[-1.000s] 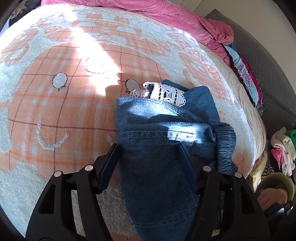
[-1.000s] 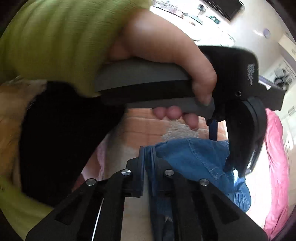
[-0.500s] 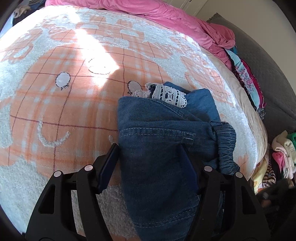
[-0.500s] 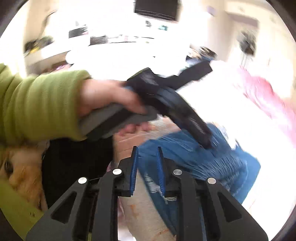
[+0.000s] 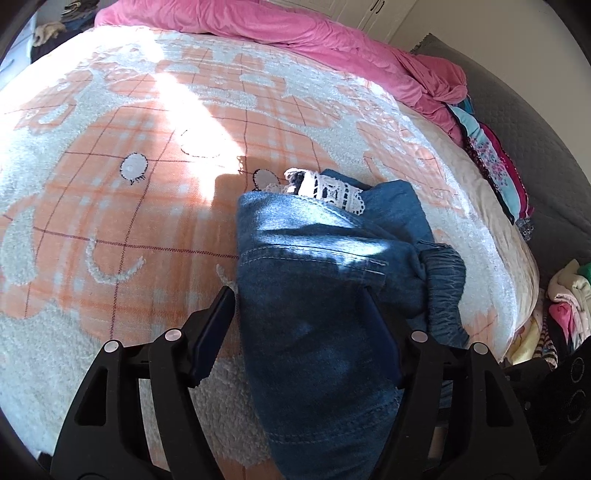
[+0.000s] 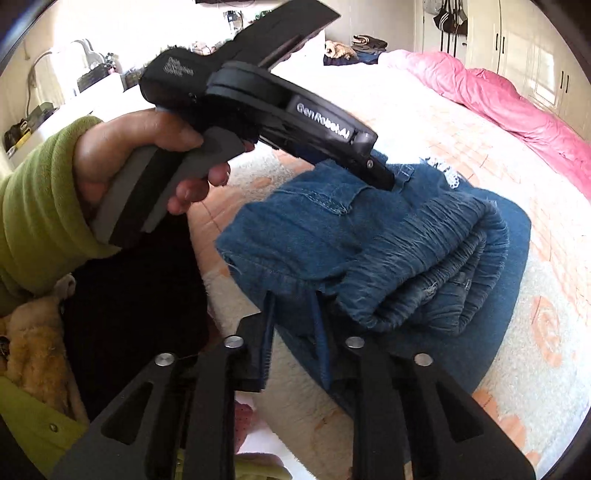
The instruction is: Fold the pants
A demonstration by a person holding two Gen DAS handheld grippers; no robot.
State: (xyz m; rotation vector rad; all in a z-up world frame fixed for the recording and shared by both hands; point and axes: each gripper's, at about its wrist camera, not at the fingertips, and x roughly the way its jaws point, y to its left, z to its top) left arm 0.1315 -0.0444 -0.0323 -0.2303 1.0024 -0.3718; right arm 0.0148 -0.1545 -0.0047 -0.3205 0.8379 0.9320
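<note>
Count, both views:
- 1 pair of blue denim pants with white lace trim (image 5: 317,280), folded, on the bed.
- 1 bed with an orange-and-white plaid blanket (image 5: 110,206).
- 1 pink quilt (image 5: 295,33), 12 o'clock edge of the bed.
- 2 black hand-held grippers: left hand-held gripper (image 5: 301,332), right hand-held gripper (image 6: 293,332).
- 1 hand in a green sleeve (image 6: 125,155), at 9 o'clock in the right view.

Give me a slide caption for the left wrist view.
Left gripper, fingers spread wide, straddles folded blue denim pants on orange-and-white plaid bedspread.
</note>
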